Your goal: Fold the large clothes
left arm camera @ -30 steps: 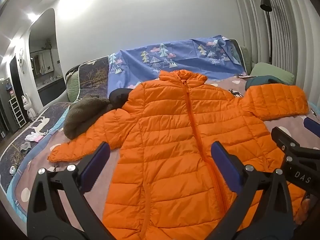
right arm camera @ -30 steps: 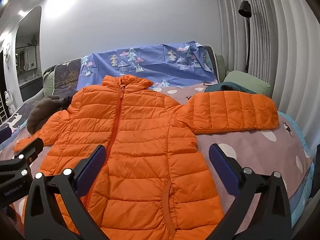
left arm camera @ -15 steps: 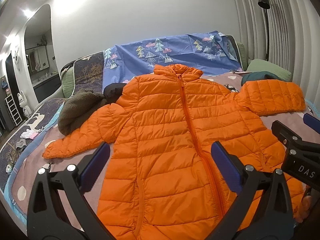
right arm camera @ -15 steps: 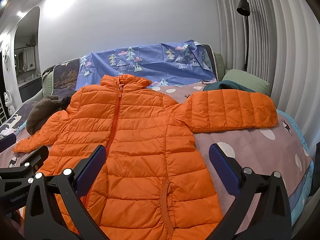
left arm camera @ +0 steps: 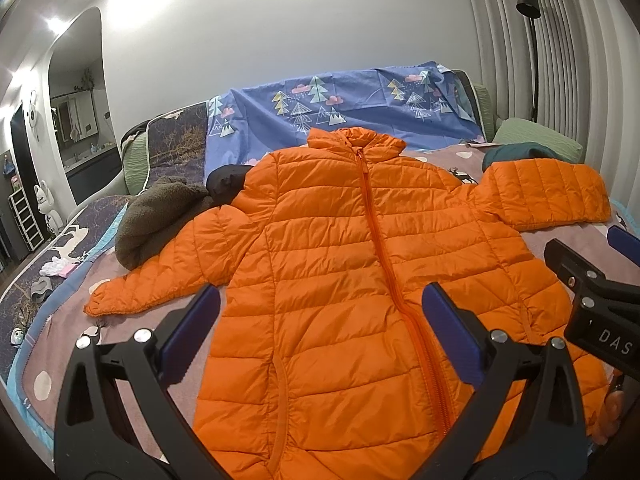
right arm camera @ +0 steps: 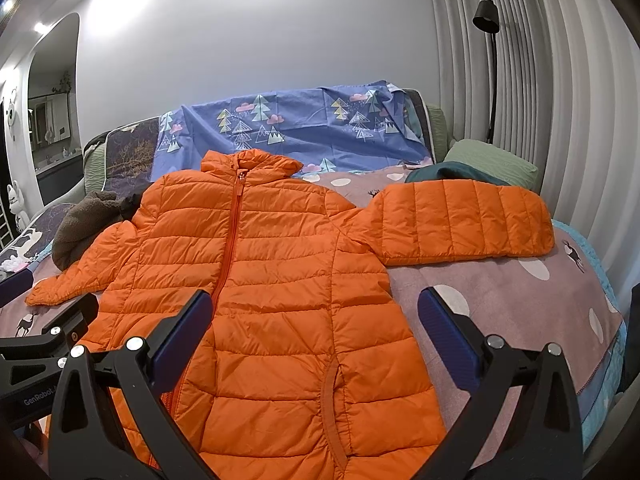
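An orange puffer jacket (left arm camera: 340, 264) lies face up and zipped on the bed (right arm camera: 520, 304), which has a mauve cover with pale dots. The jacket's collar points toward the headboard end, where a blue sheet with little trees (left arm camera: 340, 112) is draped just behind it. One sleeve (right arm camera: 460, 220) stretches out flat to the jacket's right side as I see it, nearly square to the body; the other sleeve (left arm camera: 160, 276) slants down and away on the opposite side, its cuff resting on the cover. A brown fleecy garment (left arm camera: 160, 216) is bunched just beside that slanting sleeve, near the shoulder, with something dark tucked against it. A green pillow (right arm camera: 492, 160) and a teal cloth (right arm camera: 452, 172) sit just past the outstretched sleeve.

The left tool (left arm camera: 320, 328) hovers over the jacket's lower half, fingers spread wide and empty, the zipper running between them. The right tool (right arm camera: 316, 332) hangs over the jacket's right hem, likewise spread wide with nothing in it, one finger above the fabric and the other above bare bed cover.
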Available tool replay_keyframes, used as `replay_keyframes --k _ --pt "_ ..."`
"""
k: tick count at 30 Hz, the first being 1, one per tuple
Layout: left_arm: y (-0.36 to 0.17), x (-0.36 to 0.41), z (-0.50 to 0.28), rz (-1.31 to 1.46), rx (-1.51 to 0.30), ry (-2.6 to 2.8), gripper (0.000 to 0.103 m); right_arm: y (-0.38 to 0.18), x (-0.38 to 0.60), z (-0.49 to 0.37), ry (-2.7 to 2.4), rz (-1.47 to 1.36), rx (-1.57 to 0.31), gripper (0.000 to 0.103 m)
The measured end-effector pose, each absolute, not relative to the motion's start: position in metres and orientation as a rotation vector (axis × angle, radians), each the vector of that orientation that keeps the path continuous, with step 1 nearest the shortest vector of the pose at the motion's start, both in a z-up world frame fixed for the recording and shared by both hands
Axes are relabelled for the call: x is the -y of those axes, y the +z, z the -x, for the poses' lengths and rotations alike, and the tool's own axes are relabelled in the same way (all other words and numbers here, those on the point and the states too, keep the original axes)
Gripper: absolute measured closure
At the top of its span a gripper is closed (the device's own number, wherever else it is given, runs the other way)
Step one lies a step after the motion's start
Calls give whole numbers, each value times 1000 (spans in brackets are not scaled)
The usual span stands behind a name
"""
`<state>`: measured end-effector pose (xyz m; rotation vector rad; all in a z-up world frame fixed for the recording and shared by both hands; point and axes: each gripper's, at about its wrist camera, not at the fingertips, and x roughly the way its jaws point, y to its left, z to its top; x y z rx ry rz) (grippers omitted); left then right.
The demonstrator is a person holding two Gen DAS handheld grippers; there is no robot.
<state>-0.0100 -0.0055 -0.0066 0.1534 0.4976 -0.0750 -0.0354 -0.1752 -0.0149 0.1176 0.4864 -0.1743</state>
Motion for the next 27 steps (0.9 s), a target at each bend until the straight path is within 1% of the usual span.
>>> replay_keyframes --k 27 --pt "-12 5 9 -145 -520 -90 2 -17 174 35 -168 -117 -494 1"
